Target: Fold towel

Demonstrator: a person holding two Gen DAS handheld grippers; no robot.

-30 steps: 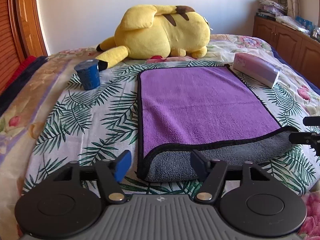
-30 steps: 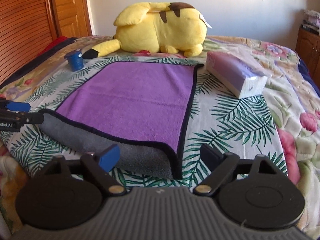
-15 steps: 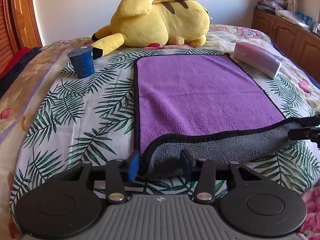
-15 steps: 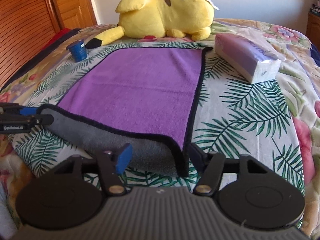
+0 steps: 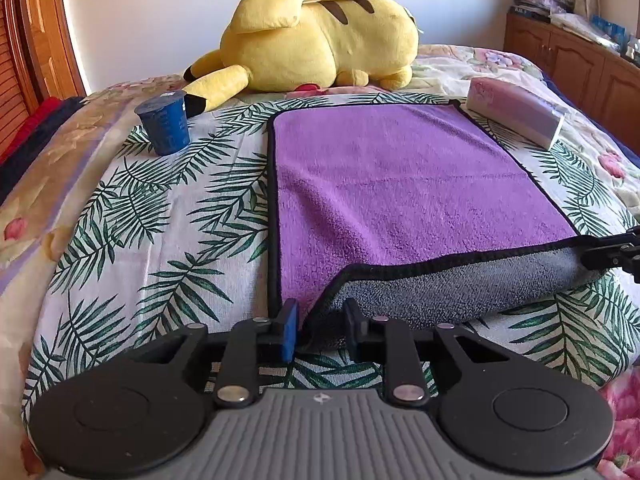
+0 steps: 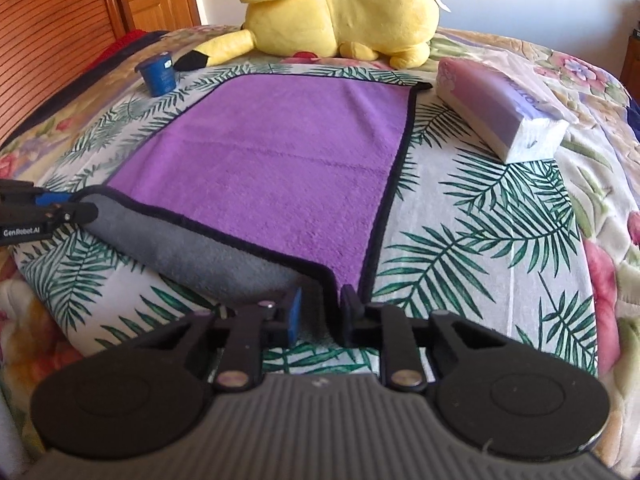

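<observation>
Bed [image 5: 168, 264], covered with a palm-leaf print sheet over a floral quilt. Lying directly on it: purple towel [image 5: 400, 184] with black edging, near edge turned up showing grey; blue cup [image 5: 163, 123], upright, left of towel; yellow plush toy [image 5: 320, 36] behind; tissue pack [image 5: 516, 110], right.

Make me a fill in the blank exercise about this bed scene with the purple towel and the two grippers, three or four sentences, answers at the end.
1. The towel is purple on top and ____ on its turned-up underside.
2. The left gripper and right gripper each have a ____ corner of the towel between their fingers.
3. The blue cup stands beside the tail of the ____ plush toy.
4. The tissue pack lies on the bed, off the towel's ____ side.

Missing words: grey; near; yellow; right
</observation>
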